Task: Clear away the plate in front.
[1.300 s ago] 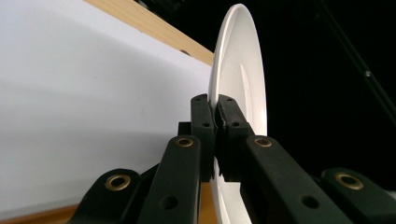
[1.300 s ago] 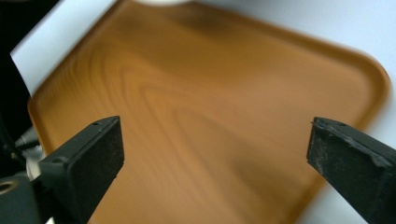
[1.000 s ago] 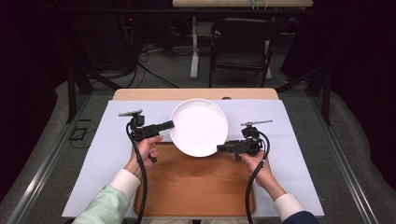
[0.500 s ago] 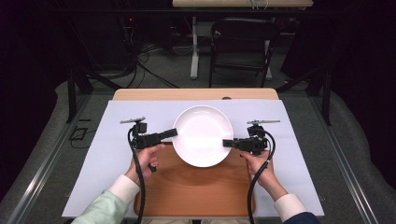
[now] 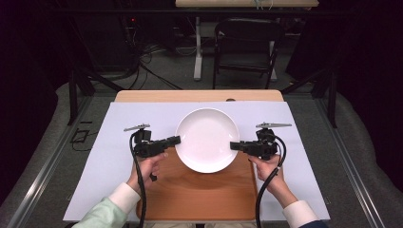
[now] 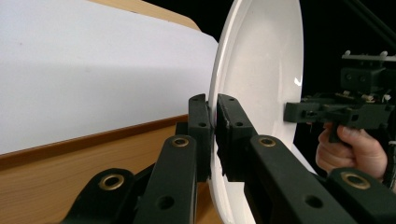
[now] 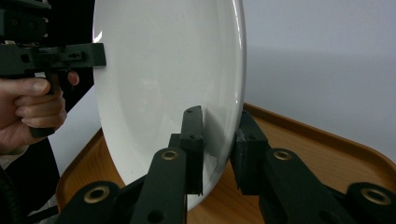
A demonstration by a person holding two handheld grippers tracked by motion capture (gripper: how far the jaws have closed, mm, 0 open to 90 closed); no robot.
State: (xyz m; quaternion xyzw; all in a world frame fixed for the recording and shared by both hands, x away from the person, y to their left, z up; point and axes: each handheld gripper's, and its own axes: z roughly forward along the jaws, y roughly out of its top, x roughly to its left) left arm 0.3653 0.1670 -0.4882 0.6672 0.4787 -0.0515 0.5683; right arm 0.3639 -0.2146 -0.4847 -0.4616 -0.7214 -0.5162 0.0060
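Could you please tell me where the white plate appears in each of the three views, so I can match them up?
High view: the white plate sits centre frame, between the two grippers, over the wooden tray.
Left gripper view: seen edge-on, right of centre, rim between the black jaws.
Right gripper view: left of centre, rim between the jaws.
Shared landmark: the wooden tray beneath it.

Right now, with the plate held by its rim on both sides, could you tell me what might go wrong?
1. Each gripper, left gripper and right gripper, pinches only a narrow bit of the smooth rim of the plate, so it might slip out.
2. If one hand moves faster than the other, the plate could tilt and twist free.
3. The plate hangs partly over the edge of the wooden tray; lowered unevenly, it might knock that edge.
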